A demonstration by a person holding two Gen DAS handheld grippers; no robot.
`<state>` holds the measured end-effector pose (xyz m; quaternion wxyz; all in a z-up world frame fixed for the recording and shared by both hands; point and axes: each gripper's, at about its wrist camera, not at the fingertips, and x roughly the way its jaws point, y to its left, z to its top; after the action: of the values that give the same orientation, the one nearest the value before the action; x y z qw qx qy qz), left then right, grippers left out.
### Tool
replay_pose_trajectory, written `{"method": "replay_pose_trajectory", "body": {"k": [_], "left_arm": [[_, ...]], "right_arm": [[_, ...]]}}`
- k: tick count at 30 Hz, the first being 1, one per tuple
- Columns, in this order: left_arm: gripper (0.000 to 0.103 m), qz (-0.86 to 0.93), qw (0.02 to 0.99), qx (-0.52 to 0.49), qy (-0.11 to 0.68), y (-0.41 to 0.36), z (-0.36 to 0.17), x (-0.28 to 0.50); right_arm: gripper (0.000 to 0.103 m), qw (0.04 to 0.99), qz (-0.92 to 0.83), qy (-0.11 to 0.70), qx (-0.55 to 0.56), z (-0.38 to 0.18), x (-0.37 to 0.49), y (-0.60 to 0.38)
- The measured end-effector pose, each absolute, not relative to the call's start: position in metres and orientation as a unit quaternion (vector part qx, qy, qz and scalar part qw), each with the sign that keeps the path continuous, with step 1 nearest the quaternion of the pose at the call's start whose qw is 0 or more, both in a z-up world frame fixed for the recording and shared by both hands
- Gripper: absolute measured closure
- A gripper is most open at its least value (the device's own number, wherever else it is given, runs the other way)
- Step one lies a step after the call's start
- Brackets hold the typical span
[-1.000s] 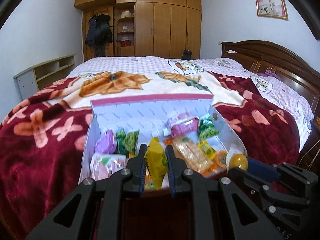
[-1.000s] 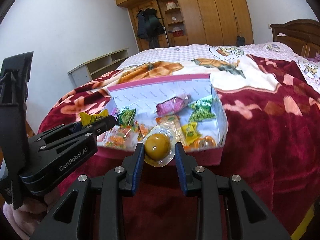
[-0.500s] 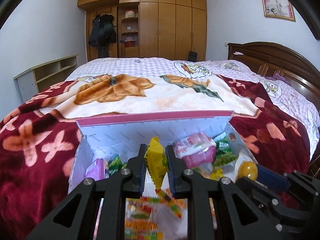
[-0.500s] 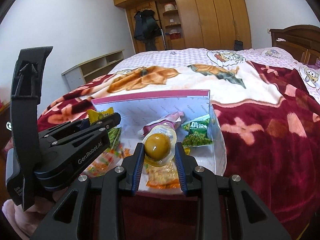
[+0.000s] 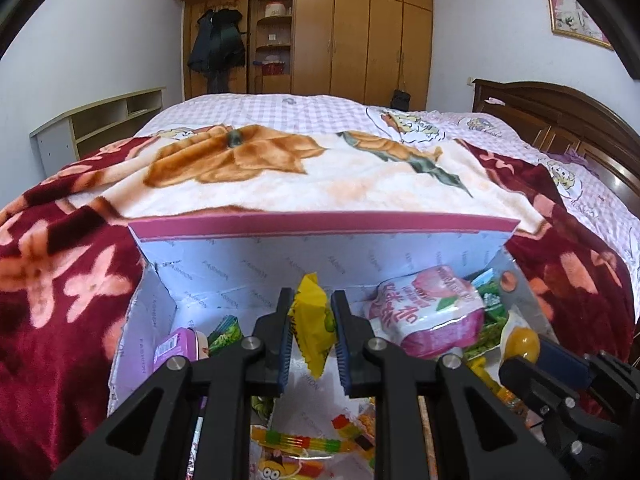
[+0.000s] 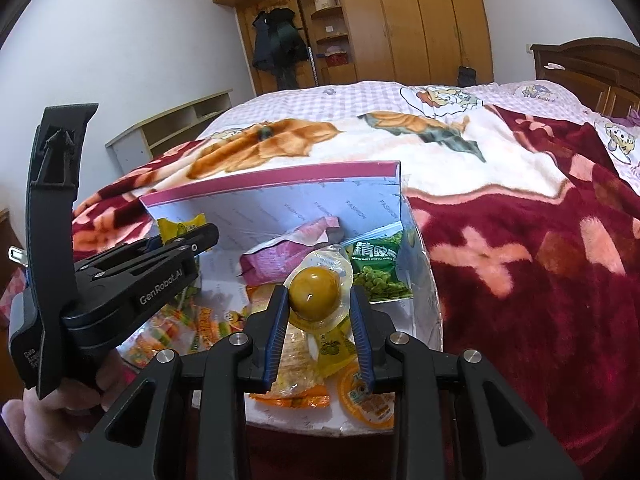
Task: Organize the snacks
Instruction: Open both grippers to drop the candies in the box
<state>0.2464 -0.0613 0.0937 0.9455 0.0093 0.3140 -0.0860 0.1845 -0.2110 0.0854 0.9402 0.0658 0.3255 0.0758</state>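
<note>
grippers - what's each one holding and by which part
Left gripper pinches a yellow snack packet across its middle; right gripper clamps a clear-wrapped brown egg by its sides.

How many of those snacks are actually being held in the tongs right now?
2. A yellow packet is clamped in the left tongs; a brown egg in clear wrap is in the right tongs, both above the box.

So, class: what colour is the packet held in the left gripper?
Yellow. The packet in the left gripper shows best in the left wrist view.
</note>
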Motion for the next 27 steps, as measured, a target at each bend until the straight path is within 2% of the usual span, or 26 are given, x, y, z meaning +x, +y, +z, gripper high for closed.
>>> {"method": "replay_pose_trajectory", "body": {"k": [16, 21, 24, 27], "left_arm": [[0.084, -0.079, 0.939, 0.015, 0.333, -0.064, 0.085, 0.251], [0.062, -0.08, 0.941, 0.011, 0.329, -0.062, 0.088, 0.249], [0.05, -0.079, 0.943, 0.012, 0.324, -0.061, 0.091, 0.245], [0.047, -0.071, 0.942, 0.014, 0.327, -0.06, 0.094, 0.241]], "right_arm": [[0.071, 0.935, 0.074, 0.34, 0.067, 0.075, 0.195, -0.21], [0.068, 0.933, 0.069, 0.346, 0.075, 0.073, 0.195, -0.211], [0.059, 0.933, 0.07, 0.344, 0.08, 0.074, 0.193, -0.213], [0.053, 0.936, 0.069, 0.338, 0.077, 0.078, 0.188, -0.212]]}}
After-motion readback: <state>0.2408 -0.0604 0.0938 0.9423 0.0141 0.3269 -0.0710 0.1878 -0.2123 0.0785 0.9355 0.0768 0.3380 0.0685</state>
